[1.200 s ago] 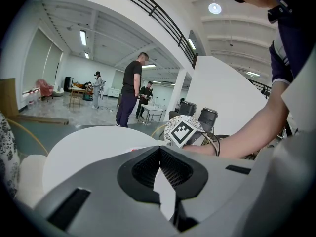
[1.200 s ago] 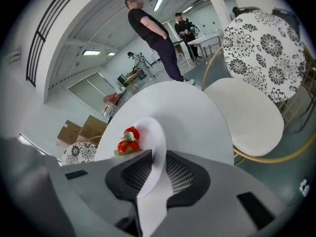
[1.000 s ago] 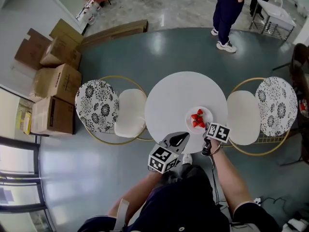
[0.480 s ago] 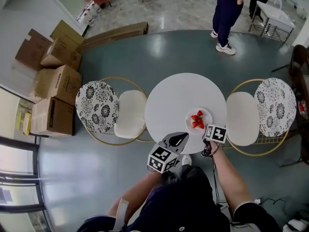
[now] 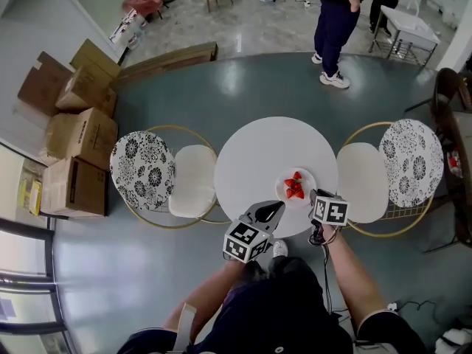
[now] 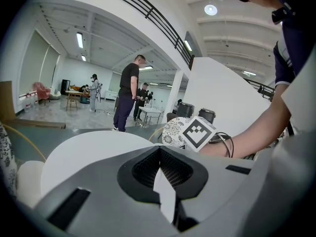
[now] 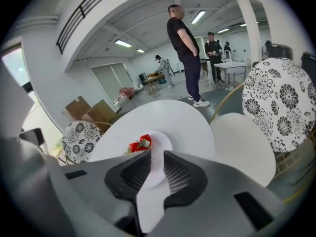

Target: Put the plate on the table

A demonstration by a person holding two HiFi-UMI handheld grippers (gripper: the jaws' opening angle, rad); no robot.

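A small white plate point(image 5: 305, 176) with red strawberries point(image 5: 294, 187) rests on the round white table point(image 5: 258, 153), near its front right edge. My right gripper point(image 5: 316, 198) hovers just behind the plate's near rim. In the right gripper view the jaws of that gripper point(image 7: 153, 154) stand a little apart, open, with the plate point(image 7: 161, 140) and strawberries point(image 7: 139, 143) just past the tips. My left gripper point(image 5: 275, 209) is shut and holds nothing at the table's front edge. In the left gripper view its tips point(image 6: 160, 152) meet over the white tabletop point(image 6: 84, 152).
Two chairs with white seats and flowered backs flank the table, one on the left point(image 5: 193, 179) and one on the right point(image 5: 361, 179). Cardboard boxes point(image 5: 74, 139) are stacked at far left. A person point(image 5: 335, 21) stands beyond the table.
My right gripper has drawn back a little from the plate, which stays on the table. The head view has shifted slightly. The left gripper has kept its place.
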